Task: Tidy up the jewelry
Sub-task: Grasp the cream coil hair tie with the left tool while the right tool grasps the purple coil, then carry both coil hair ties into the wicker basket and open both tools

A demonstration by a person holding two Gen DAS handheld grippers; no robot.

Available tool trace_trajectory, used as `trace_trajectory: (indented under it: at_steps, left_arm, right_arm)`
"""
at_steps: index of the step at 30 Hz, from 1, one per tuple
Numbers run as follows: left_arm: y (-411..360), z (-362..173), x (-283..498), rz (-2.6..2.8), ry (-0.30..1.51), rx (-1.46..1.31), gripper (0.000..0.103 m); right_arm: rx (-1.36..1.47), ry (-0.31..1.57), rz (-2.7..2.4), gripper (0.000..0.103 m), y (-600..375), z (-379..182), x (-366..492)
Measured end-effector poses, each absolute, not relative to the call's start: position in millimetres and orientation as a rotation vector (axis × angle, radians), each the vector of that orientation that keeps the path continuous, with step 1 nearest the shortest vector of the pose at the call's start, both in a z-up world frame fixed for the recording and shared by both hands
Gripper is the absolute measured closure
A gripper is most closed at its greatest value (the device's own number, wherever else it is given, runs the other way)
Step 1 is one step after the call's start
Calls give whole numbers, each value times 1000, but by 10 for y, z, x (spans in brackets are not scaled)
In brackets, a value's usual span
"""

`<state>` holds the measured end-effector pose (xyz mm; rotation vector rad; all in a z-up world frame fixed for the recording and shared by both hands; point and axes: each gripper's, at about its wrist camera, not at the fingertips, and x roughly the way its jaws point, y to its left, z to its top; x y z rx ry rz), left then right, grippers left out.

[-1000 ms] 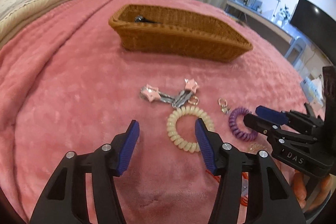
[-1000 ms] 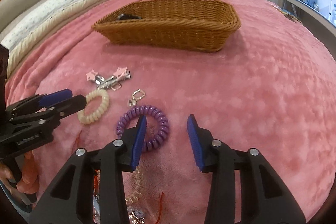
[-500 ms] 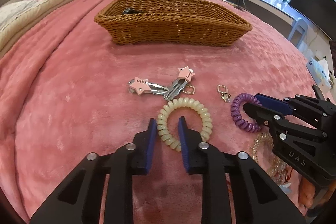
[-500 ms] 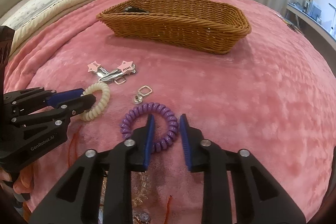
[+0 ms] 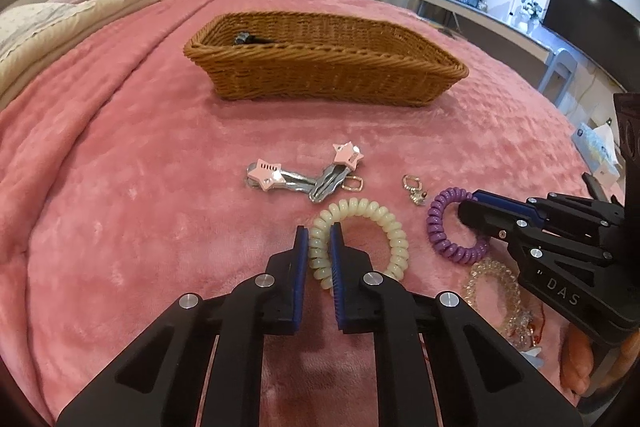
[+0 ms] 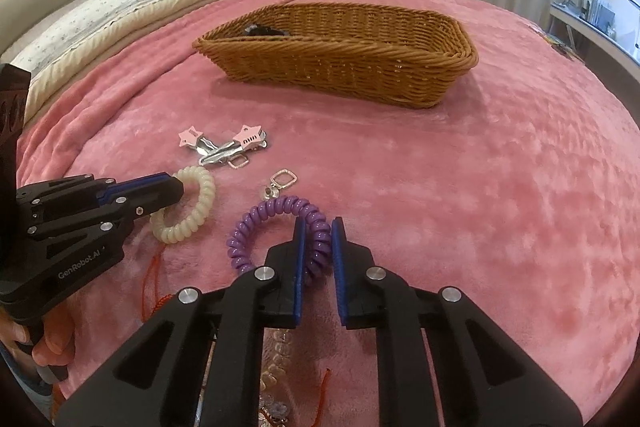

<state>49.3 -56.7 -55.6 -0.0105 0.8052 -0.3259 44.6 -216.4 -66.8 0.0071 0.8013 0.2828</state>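
Observation:
My left gripper (image 5: 319, 233) is shut on the left side of the cream coil hair tie (image 5: 384, 219), which rests on the pink blanket; it also shows in the right wrist view (image 6: 196, 203). My right gripper (image 6: 319, 225) is shut on the right side of the purple coil hair tie (image 6: 256, 223), also seen in the left wrist view (image 5: 438, 223). Two pink star hair clips (image 5: 304, 175) and a small gold clasp charm (image 5: 414, 187) lie just beyond the ties. The wicker basket (image 5: 328, 79) stands further back with a dark item (image 5: 246, 38) inside.
A clear beaded bracelet (image 5: 492, 283) and red-corded pieces (image 6: 154, 291) lie near me on the blanket (image 6: 500, 187). Pillows (image 6: 100, 15) line the left. A desk with a monitor (image 5: 576, 11) stands at the right, curtains behind.
Both grippers have closed from wide open onto the coil hair ties, the left on the cream one and the right on the purple one, and moved slightly forward.

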Motion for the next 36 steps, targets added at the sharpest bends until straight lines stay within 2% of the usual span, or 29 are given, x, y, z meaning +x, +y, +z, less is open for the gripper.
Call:
trace_trajectory:
  at_steps: [13, 20, 28, 36]
  left_arm:
    - [-410, -216, 402, -371, 685, -111, 94]
    - [-437, 139, 449, -391, 604, -89, 94]
    - [-618, 701, 832, -399, 502, -39, 94]
    - [-826, 797, 1566, -378, 514, -33, 94]
  right_arm:
    - [79, 676, 300, 94, -2330, -316, 329]
    - [115, 593, 291, 94, -2422, 107, 329]
    - [95, 531, 243, 94, -2493, 652, 905]
    - [69, 571, 162, 94, -2463, 586, 1761]
